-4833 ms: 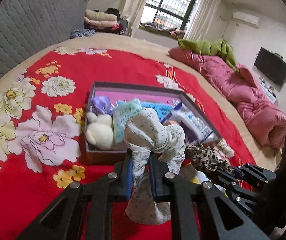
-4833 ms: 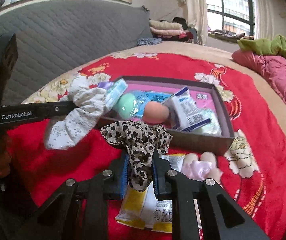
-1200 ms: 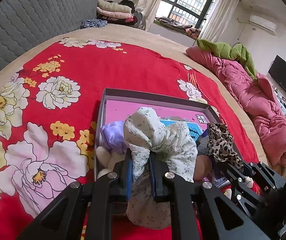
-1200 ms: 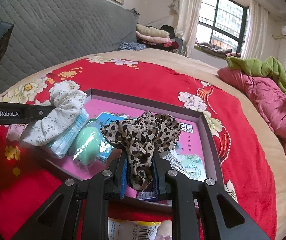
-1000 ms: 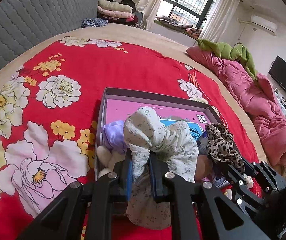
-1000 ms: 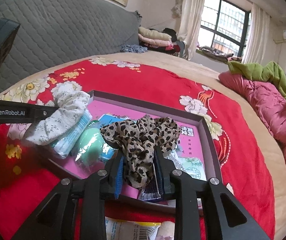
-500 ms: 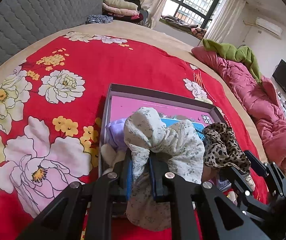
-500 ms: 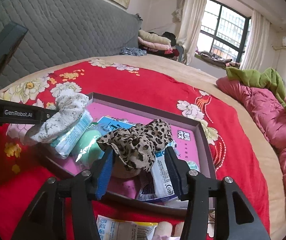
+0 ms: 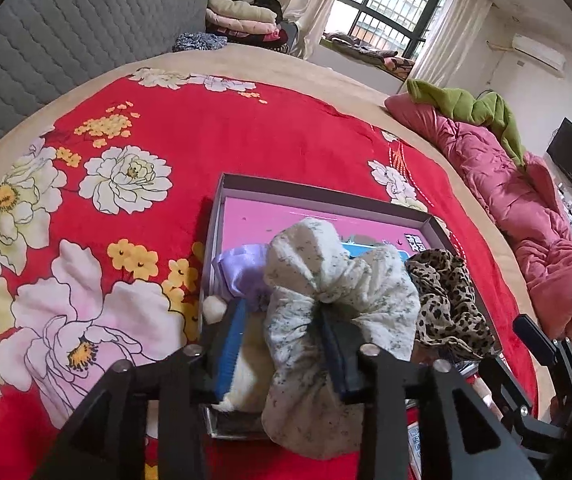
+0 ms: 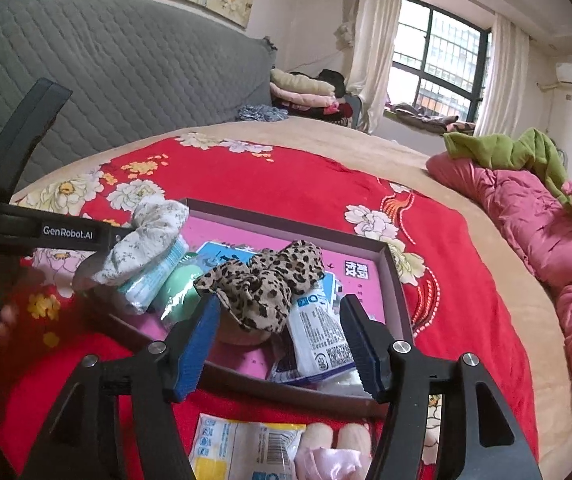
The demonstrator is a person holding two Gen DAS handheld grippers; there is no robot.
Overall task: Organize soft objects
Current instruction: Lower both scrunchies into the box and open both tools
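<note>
A shallow pink-lined box (image 9: pixel 318 196) (image 10: pixel 400 280) lies on the red floral bedspread. My left gripper (image 9: pixel 282 340) is open; the white floral scrunchie (image 9: pixel 326 280) (image 10: pixel 146 236) still drapes over its right finger, above the box's near left corner. My right gripper (image 10: pixel 282 332) is open and empty. The leopard scrunchie (image 10: pixel 266 284) (image 9: pixel 446 304) rests on items inside the box, just ahead of its fingers. In the box are also a purple scrunchie (image 9: pixel 238 276), a green sponge (image 10: pixel 178 284), tissue packs (image 10: pixel 318 340) and a white plush (image 9: pixel 246 368).
A yellow-white packet (image 10: pixel 242 448) and a pink plush (image 10: pixel 326 460) lie on the bedspread in front of the box. A pink quilt (image 10: pixel 546 248) with a green cloth (image 10: pixel 506 152) lies at the right. A grey padded headboard (image 10: pixel 106 80) stands at the left.
My right gripper opened and dropped the leopard scrunchie into the box. My left gripper has just opened; the white scrunchie still hangs on one finger.
</note>
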